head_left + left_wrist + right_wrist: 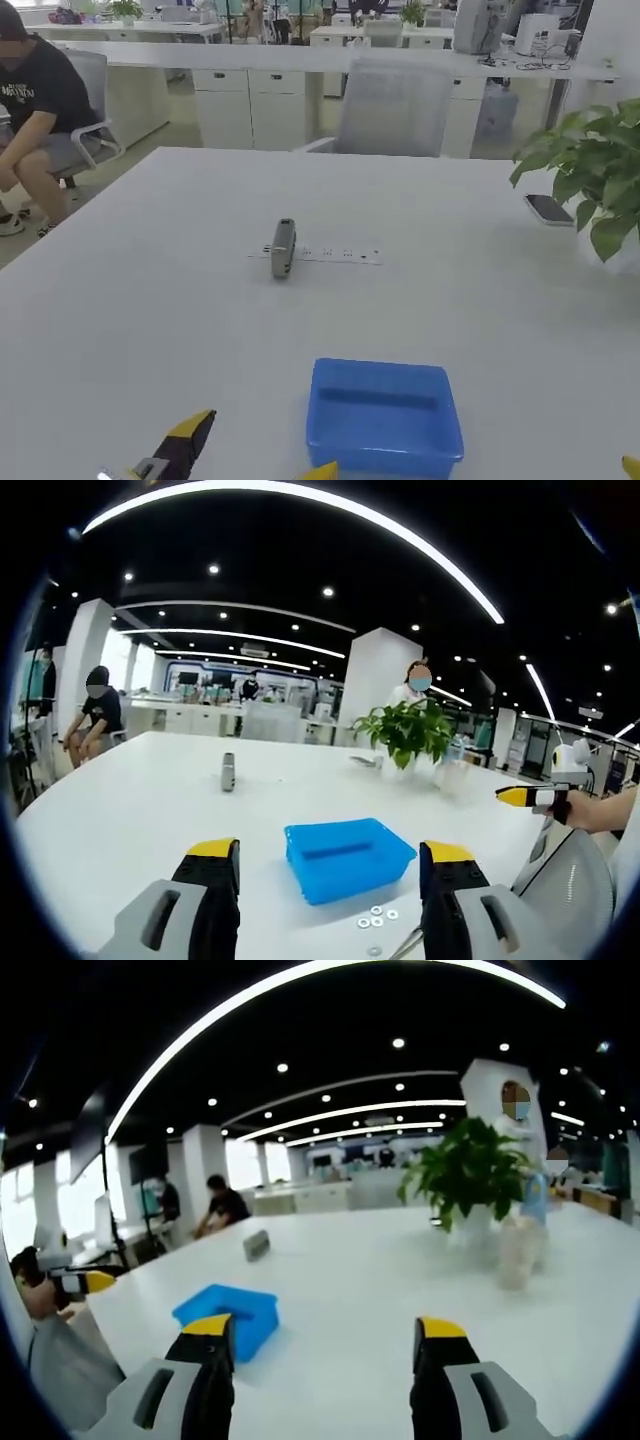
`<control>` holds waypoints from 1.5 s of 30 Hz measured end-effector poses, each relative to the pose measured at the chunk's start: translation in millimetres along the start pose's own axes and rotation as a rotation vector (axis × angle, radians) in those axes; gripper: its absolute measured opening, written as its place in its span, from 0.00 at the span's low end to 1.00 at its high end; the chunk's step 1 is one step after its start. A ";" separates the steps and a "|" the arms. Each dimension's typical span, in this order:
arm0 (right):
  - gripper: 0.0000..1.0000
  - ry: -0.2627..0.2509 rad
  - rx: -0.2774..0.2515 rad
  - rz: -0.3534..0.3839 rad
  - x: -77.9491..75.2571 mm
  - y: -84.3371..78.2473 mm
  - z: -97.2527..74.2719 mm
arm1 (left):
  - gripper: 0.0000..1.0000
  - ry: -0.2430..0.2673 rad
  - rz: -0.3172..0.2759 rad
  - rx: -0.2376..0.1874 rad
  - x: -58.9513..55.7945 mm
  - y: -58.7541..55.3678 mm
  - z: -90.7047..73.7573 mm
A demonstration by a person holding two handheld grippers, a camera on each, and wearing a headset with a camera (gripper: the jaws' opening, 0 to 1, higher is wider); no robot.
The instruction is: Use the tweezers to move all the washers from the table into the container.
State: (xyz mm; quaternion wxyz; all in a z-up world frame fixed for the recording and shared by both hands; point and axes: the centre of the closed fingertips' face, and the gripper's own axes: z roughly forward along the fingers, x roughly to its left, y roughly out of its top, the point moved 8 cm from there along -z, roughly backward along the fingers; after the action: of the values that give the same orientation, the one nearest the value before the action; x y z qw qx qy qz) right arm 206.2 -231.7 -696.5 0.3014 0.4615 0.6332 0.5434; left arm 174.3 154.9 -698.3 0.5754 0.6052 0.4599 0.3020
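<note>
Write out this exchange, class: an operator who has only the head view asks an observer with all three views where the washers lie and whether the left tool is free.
Operator: Where do the washers lie?
Observer: In the left gripper view, a few washers lie on the table, outside the blue container, between it and the left tool.
Operator: Is the left tool holding anything?
Observer: No. Its own view shows it open, jaws wide apart with nothing between them.
</note>
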 end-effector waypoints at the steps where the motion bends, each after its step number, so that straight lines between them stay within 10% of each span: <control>1: 0.71 0.002 0.003 -0.005 0.9 0.1 0.1 | 0.74 -0.016 -0.002 0.000 -0.7 0.4 0.2; 5: 0.65 -0.017 0.056 -0.121 3.8 2.7 -2.3 | 0.59 -0.025 0.068 0.106 3.3 -4.7 -3.2; 7: 0.65 -0.023 0.094 -0.176 8.2 3.5 -2.1 | 0.57 -0.063 0.013 0.111 1.2 -5.2 -1.7; 18: 0.45 0.209 0.168 -0.251 66.0 -3.3 22.7 | 0.50 -0.335 -0.118 0.313 -4.1 -29.0 3.7; 36: 0.22 0.741 0.460 -0.359 123.2 -56.3 55.2 | 0.27 -0.567 0.129 0.668 -18.6 -67.0 15.7; 45: 0.20 0.814 0.608 -0.520 136.4 -87.1 66.2 | 0.17 -0.594 0.331 0.790 -22.3 -79.7 23.3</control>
State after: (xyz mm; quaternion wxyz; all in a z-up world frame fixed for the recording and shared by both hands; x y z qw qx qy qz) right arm 188.8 -78.6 -779.4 0.0108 0.1098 0.9189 0.3787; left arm 169.7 118.2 -775.9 0.3532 0.9004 0.2539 0.0078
